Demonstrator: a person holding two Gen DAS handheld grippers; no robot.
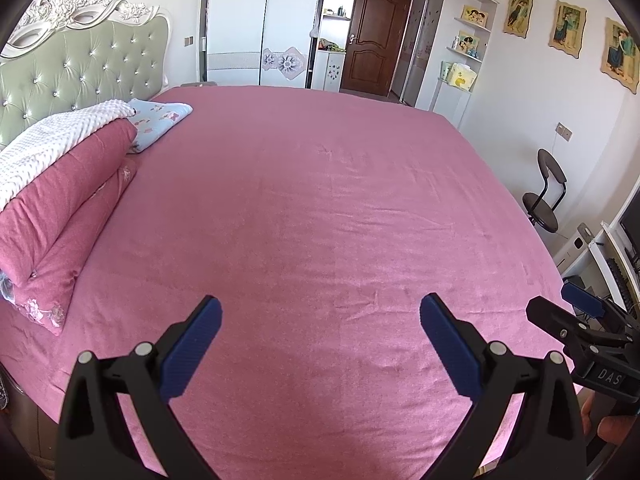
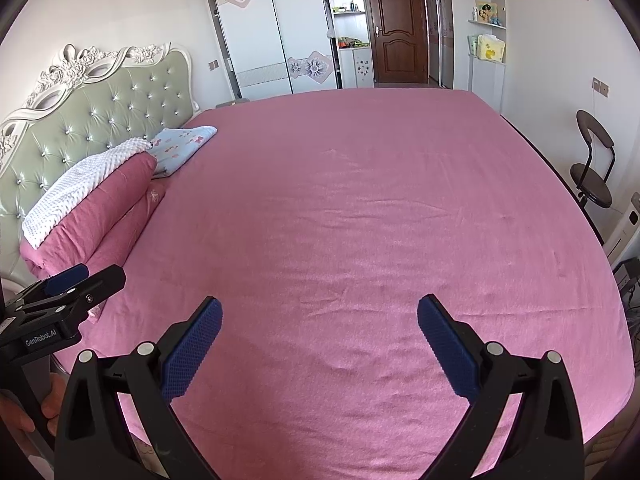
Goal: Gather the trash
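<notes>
I see no trash in either view. A bed with a pink sheet (image 1: 320, 208) fills both views (image 2: 360, 220). My left gripper (image 1: 320, 320) is open and empty above the near part of the sheet. My right gripper (image 2: 320, 320) is open and empty, also above the near part of the sheet. The right gripper also shows at the right edge of the left wrist view (image 1: 576, 316). The left gripper also shows at the left edge of the right wrist view (image 2: 80, 284).
A folded pink quilt (image 1: 60, 208) with a white blanket (image 1: 52, 140) and a blue cloth (image 1: 160, 118) lies by the green headboard (image 1: 80, 68). A black chair (image 1: 546, 192) stands right of the bed. A wardrobe (image 1: 260, 20) and a brown door (image 1: 376, 36) are beyond.
</notes>
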